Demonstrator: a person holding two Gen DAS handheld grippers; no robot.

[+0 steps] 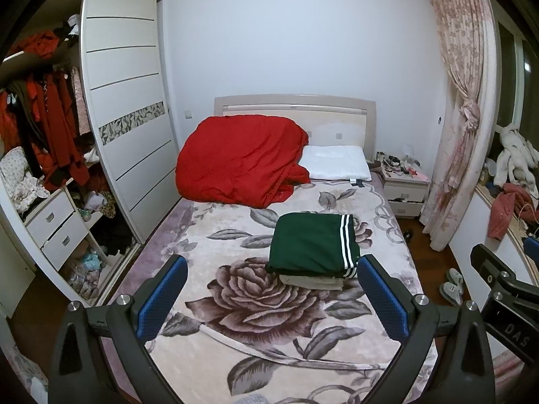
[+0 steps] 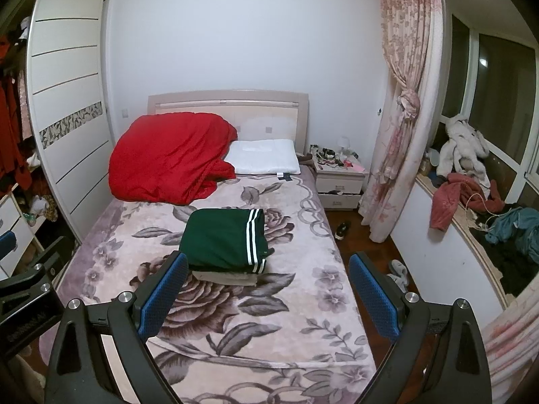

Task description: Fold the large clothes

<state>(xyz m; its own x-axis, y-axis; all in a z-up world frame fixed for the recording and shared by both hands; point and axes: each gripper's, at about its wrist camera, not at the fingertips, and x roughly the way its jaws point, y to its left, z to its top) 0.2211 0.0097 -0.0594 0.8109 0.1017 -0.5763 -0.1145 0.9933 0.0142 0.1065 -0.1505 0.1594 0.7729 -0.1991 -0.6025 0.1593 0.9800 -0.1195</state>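
Open white sliding-door wardrobe (image 1: 128,107), left edge of the left wrist view: red coats on hangers, loose clothing heaped unfolded on its shelves and in its lower compartments. Bed with floral plush blanket in pink-grey (image 1: 235,303), centre of both views: bunched red quilt (image 1: 239,161) at upper left against the headboard, white pillow (image 1: 335,166) just beside it. Folded dark green garment with white side stripes (image 1: 313,245), centre of the blanket: lies squared on top of a folded beige garment (image 1: 313,281), the two forming one neat stack; in the right wrist view the same green piece (image 2: 222,239) sits left of centre. Judged progress: at least two pieces are finished and stacked; no garment lies spread on the blanket awaiting folds. Window ledge (image 2: 471,235), right side of the right wrist view: a crumpled pink-red jacket (image 2: 451,202), teal clothing and a white fluffy item, all unfolded, possibly the remaining work. Left gripper (image 1: 271,289), lower part of its view: blue-padded fingers spread wide, holding nothing, raised above the near half of the bed and aimed at the stack. Right gripper (image 2: 267,288), lower part of its view: fingers likewise wide apart and empty, level with the left one and pointing the same way.
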